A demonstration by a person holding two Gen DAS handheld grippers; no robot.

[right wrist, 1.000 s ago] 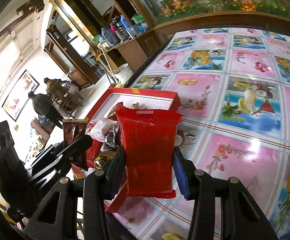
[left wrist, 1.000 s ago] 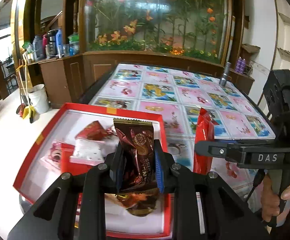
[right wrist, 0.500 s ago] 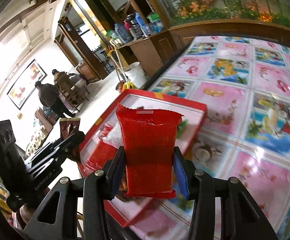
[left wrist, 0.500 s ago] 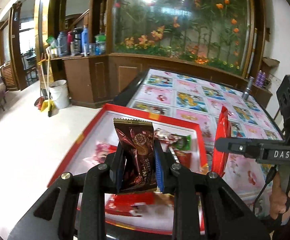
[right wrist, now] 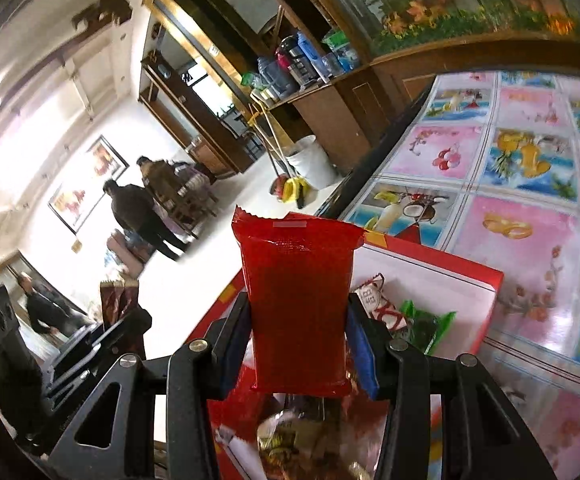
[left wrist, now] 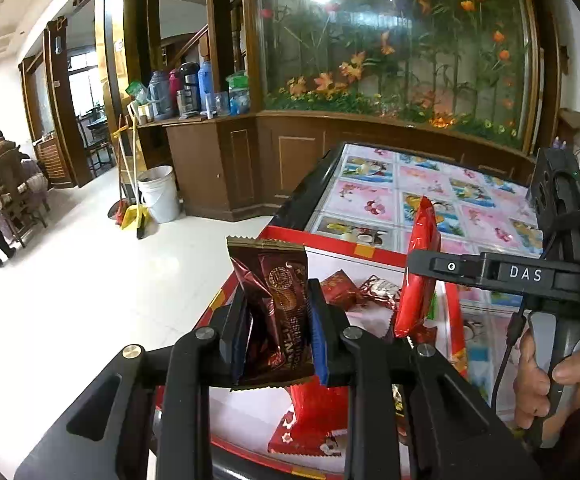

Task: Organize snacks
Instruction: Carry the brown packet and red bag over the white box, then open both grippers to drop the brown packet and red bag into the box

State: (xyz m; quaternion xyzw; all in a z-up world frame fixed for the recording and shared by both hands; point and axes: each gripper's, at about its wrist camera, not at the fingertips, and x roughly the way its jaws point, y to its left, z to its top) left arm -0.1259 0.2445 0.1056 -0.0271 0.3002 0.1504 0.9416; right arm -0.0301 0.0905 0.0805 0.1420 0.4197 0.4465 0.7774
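My left gripper (left wrist: 278, 332) is shut on a dark brown snack packet (left wrist: 278, 312), held upright over the left edge of the red tray (left wrist: 370, 251). My right gripper (right wrist: 298, 344) is shut on a plain red snack packet (right wrist: 296, 300), held upright above the tray (right wrist: 450, 258). The red packet also shows edge-on in the left wrist view (left wrist: 418, 276), to the right of the brown one. The brown packet shows small in the right wrist view (right wrist: 116, 296). Several loose snacks (left wrist: 342, 288) lie in the tray, among them a green packet (right wrist: 430, 328).
The tray sits at the near left corner of a table with a fruit-patterned cloth (right wrist: 522, 184). Beyond the table's left edge is white floor (left wrist: 70, 300) with a white bucket (left wrist: 158, 192) and people (right wrist: 138, 208). A planted glass case (left wrist: 390, 52) stands behind.
Both grippers have swung left and pulled back from the tray while keeping their packets. The floor and room to the left now fill more of both views.
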